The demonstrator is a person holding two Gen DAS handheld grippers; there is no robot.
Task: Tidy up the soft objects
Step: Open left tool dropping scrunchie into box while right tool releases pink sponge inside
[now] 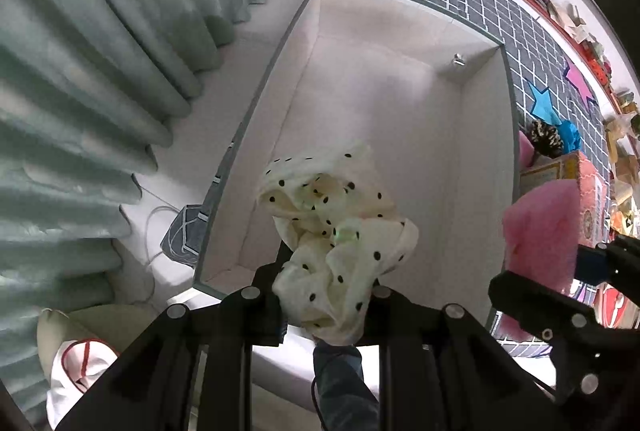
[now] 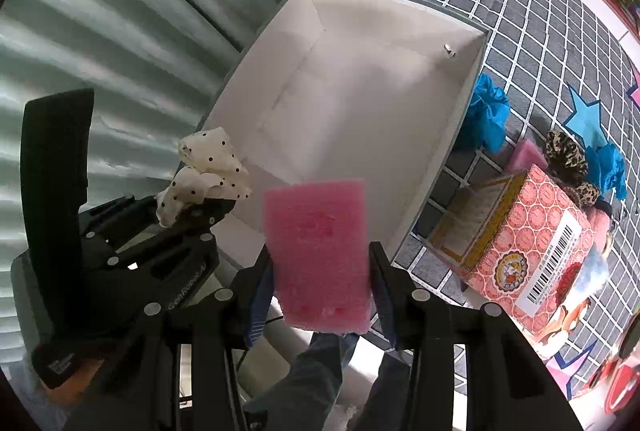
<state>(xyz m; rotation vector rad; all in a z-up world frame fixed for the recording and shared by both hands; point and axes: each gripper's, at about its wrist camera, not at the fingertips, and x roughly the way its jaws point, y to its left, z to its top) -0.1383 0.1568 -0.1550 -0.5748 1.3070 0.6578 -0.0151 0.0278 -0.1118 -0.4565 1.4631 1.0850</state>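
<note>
Left hand-held gripper (image 1: 326, 305) clamped on crumpled cream polka-dot cloth (image 1: 340, 231), held over near end of white box (image 1: 400, 79). Right hand-held gripper (image 2: 320, 295) clamped on pink sponge (image 2: 320, 251), upright, at box's near rim. Box sits on grid-pattern mat (image 2: 540, 43). "GenRobot.AI" partly readable on left gripper body.

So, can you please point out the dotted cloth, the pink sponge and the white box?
dotted cloth (image 1: 340, 231), left wrist view, on its crumpled middle.
pink sponge (image 2: 320, 251), right wrist view, on the middle of its flat face.
white box (image 2: 360, 111), right wrist view, on its bare inner floor.
</note>
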